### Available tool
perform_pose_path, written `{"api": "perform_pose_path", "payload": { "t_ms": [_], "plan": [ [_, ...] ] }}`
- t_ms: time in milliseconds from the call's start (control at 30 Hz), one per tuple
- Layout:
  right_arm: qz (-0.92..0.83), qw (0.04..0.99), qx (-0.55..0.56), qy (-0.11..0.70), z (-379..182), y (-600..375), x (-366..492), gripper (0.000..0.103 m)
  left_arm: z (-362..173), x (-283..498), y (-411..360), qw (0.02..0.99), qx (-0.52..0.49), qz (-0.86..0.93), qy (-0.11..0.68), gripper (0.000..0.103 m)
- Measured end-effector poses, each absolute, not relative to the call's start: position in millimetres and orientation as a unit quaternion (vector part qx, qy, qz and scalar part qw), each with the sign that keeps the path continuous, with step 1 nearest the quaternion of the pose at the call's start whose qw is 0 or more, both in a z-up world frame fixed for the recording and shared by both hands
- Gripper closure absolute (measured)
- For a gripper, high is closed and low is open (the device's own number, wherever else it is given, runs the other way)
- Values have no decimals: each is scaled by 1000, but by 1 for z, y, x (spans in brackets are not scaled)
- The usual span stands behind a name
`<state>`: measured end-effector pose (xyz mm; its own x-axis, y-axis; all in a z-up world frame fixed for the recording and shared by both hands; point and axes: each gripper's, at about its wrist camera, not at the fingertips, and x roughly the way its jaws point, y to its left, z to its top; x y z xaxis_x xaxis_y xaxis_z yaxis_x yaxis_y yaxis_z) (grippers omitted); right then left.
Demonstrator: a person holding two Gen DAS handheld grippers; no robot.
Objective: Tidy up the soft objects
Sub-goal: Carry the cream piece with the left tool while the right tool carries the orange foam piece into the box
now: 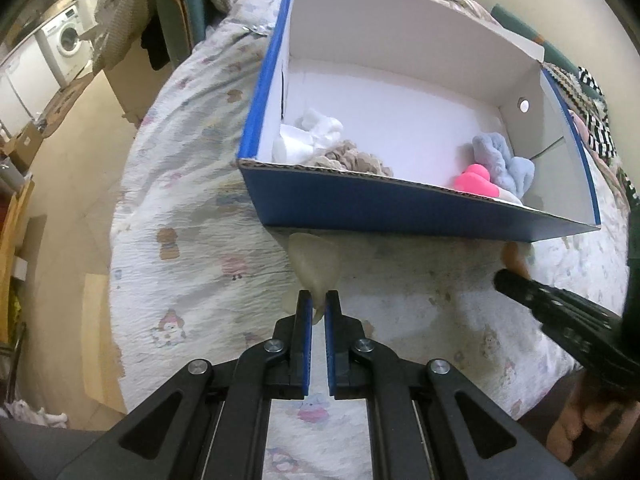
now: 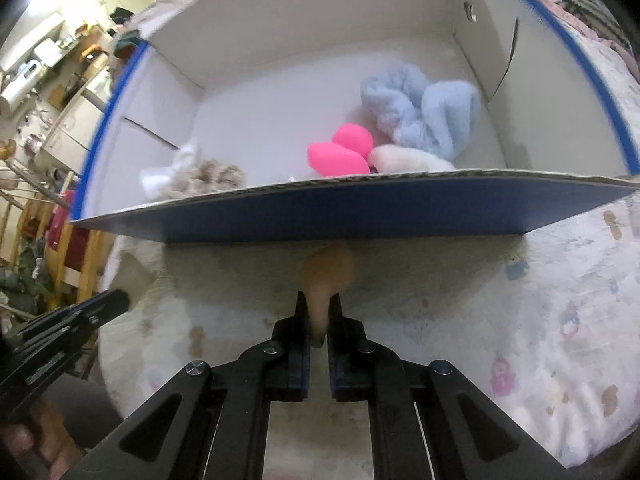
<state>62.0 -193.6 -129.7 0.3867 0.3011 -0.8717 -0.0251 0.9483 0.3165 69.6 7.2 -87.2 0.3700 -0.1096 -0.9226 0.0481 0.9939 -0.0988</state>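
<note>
Left tool pinches a pale sponge, right tool a tan sponge; the box wall stands just ahead, so either could snag and drop.

Your light is soft indoor light, bright on the box's white inner walls. A shadow lies under the box. The right wrist view is motion-blurred; both views bend and darken at the edges.
</note>
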Motion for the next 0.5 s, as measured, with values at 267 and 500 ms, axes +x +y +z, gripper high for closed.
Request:
{"api": "perform_pose_path", "payload": {
  "t_ms": [267,500],
  "plan": [
    [131,855,110,490,-86,-188,44,94,-72,52,11,843,-28,-31,537,97],
    [134,865,120,468,-65,-186,36,94,-59,42,17,857,-40,-10,514,97]
  ]
}}
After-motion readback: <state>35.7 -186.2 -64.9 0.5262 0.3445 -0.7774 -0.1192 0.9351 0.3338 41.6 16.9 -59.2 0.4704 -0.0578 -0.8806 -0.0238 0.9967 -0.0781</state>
